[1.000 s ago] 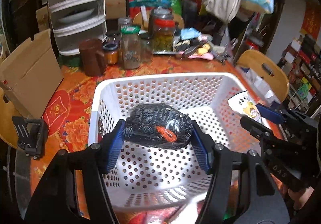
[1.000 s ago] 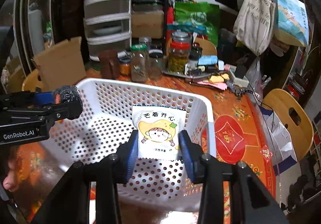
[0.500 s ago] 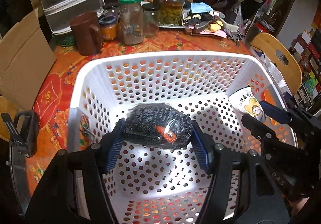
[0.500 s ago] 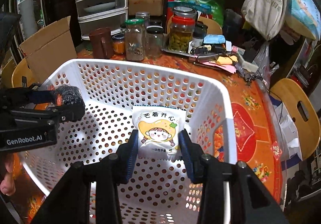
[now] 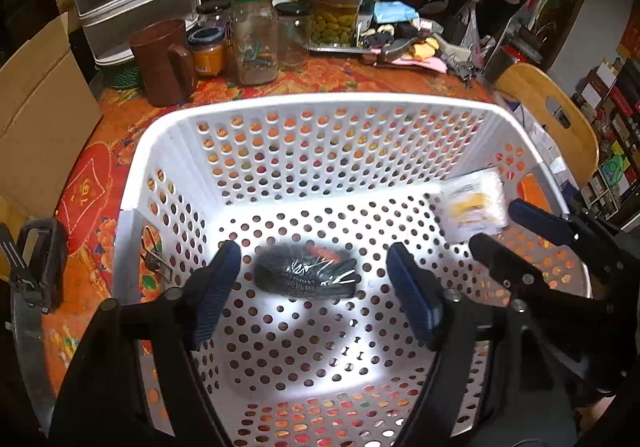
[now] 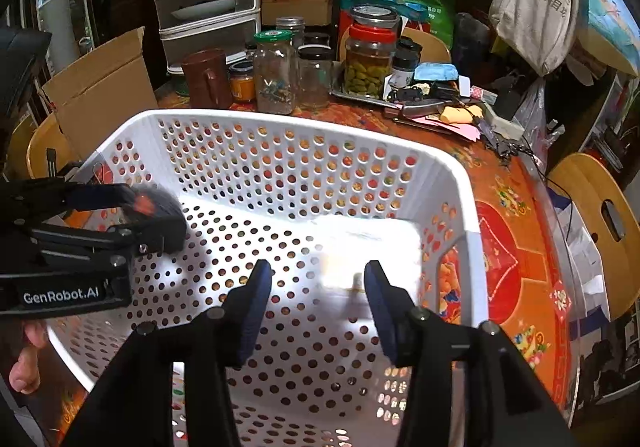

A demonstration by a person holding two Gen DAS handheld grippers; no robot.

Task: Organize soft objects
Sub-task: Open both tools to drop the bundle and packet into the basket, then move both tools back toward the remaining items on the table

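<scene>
A white perforated basket (image 5: 168,151) (image 6: 448,167) stands on the orange floral table. A black knit bundle with an orange mark in clear wrap (image 5: 306,275) lies on the basket floor, free of my left gripper (image 5: 310,289), which is open above it. The bundle also shows blurred in the right wrist view (image 6: 154,205). A white packet with a yellow cartoon print (image 5: 474,205) (image 6: 370,255) is blurred, dropping inside the basket's right side. My right gripper (image 6: 318,305) is open and empty just above it.
Glass jars (image 5: 254,41) and a brown mug (image 5: 164,61) stand behind the basket. A cardboard box (image 5: 36,119) sits at the left, a wooden chair (image 5: 556,115) at the right. A metal clip (image 5: 154,261) hangs on the basket's left wall.
Both grippers have opened. The black bundle has dropped from the left gripper onto the basket floor. The white packet has left the right gripper and is falling.
</scene>
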